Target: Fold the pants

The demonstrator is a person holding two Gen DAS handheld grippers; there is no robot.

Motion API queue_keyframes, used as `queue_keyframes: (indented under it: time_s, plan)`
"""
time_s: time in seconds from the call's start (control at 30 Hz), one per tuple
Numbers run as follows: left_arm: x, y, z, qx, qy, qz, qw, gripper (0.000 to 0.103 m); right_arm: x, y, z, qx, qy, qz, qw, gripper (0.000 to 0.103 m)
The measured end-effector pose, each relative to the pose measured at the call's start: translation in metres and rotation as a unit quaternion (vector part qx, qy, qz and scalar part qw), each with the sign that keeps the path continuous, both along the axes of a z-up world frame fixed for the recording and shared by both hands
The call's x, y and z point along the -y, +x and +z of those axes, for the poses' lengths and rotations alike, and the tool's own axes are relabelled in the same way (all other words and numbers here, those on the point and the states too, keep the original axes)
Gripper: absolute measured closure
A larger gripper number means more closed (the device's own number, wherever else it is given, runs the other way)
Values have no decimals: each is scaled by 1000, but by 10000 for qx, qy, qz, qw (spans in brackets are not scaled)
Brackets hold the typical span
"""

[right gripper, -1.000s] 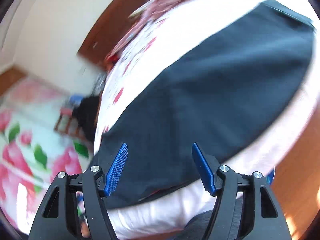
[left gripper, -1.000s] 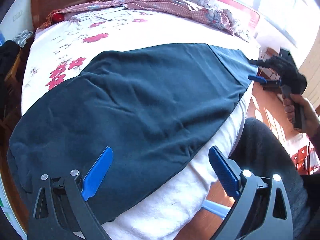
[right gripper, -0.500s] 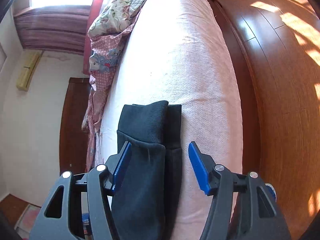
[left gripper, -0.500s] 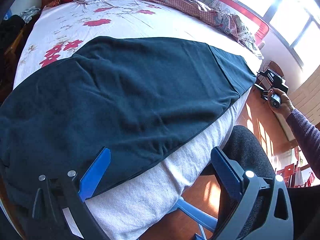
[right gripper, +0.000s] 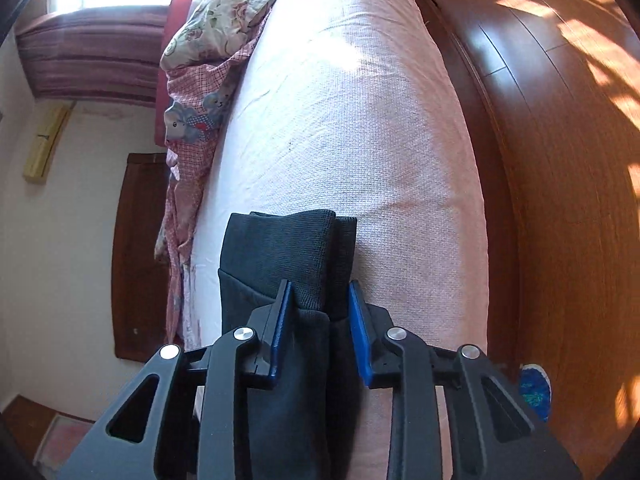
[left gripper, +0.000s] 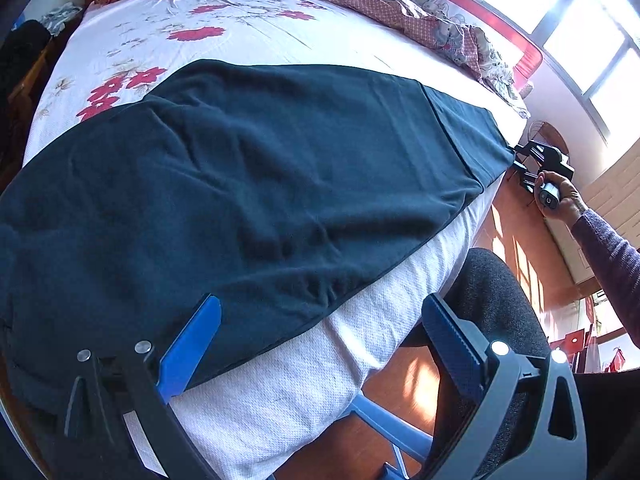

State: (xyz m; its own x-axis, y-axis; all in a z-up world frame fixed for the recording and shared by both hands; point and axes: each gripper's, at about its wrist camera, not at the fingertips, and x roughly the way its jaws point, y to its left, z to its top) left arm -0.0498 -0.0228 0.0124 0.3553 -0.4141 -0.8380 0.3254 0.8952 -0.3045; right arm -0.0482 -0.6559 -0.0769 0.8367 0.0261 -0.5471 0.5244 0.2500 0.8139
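Left wrist view. Pants [left gripper: 256, 184]: dark, doubled lengthwise, flat along near edge of bed [left gripper: 280, 392]; waist end by the camera, cuffs at the far corner. Left claw [left gripper: 320, 344]: spread wide, pinching nothing; one blue pad over the waist cloth, the other off the bed edge. Right claw [left gripper: 520, 164]: at the cuff end, carried by right hand [left gripper: 560, 200]. Quilt [left gripper: 400, 4]: bunched along the far side.

Right wrist view. Right claw [right gripper: 318, 320]: jaws just closing, now pinching the stacked cuffs [right gripper: 292, 252] between both pads. Half a second back: same cuffs between spread pads, ungripped.

Reading: cuff end secured; likely next, carrying it over toward the waist. Waist end not yet gripped; cloth may drag if left free.
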Motion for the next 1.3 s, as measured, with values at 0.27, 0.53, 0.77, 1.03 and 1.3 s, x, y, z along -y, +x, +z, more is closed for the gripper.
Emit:
queue_keyframes:
  time_s: [0.27, 0.53, 0.77, 1.03, 1.3]
  plan:
    - [-13, -1, 10, 183, -1, 194, 9996, 2, -72, 34, 107, -317, -2439, 1243, 9613, 89]
    - [-54, -3, 31, 530, 19, 739, 9959, 2, -269, 35, 181, 127, -4621, 3123, 8299, 91]
    - [-88, -8, 34, 611, 27, 1116, 9919, 2, -465, 15, 87, -126, -5654, 5149, 6443, 96]
    - [-105, -22, 31, 690, 134, 1251, 9897, 2, -408, 13, 87, 106, -2830, 5115, 8113, 84]
    - [-92, -20, 28, 691, -81, 1090, 9916, 2, -282, 40, 30, 253, 74, 3039, 9523, 48]
